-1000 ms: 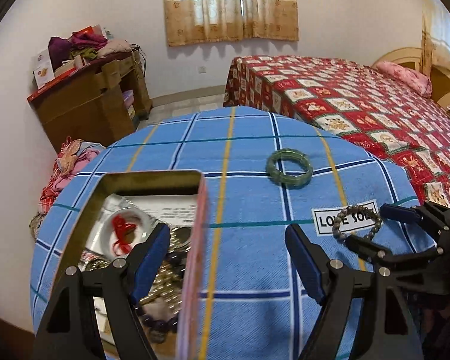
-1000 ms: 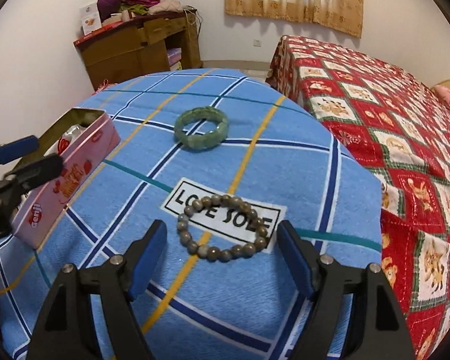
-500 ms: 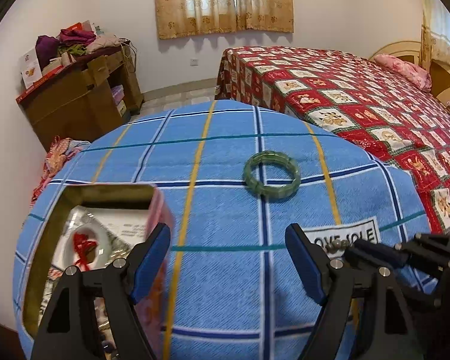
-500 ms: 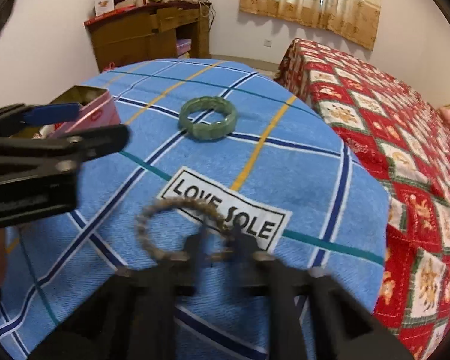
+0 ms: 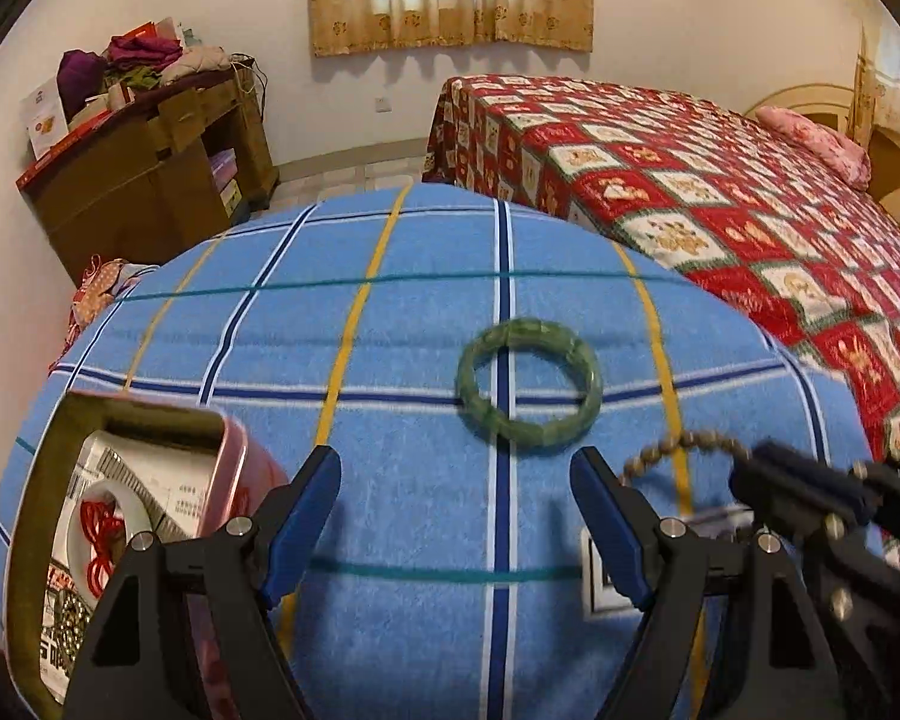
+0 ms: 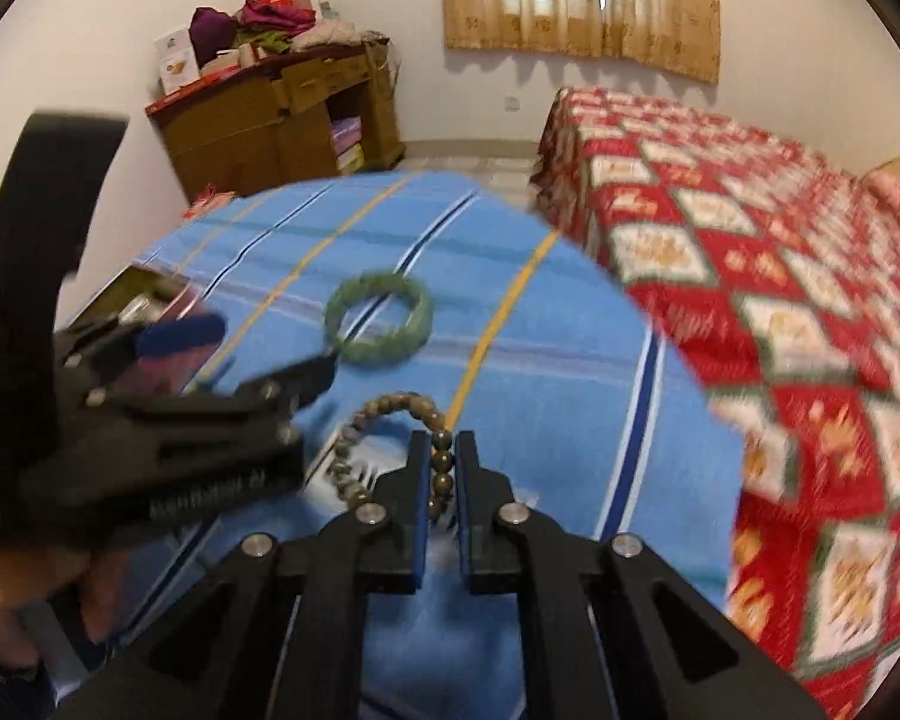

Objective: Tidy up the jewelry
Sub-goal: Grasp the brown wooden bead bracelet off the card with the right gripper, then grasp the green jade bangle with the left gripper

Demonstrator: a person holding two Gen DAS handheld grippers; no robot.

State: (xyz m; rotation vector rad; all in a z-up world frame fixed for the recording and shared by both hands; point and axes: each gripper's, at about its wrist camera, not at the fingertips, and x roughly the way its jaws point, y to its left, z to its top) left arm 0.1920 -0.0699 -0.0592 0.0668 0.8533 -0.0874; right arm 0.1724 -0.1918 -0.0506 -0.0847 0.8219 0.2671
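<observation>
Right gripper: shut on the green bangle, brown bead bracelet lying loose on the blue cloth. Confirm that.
Swapped. The right gripper is shut on the brown bead bracelet, and the green bangle lies loose on the blue cloth, as the right wrist view shows.

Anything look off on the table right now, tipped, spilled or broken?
Nothing stands out. The tin sits upright and open at the table's left edge, with jewelry inside. The green bangle lies flat on the blue cloth. The right gripper is shut on the bead bracelet, which looks intact.
</observation>
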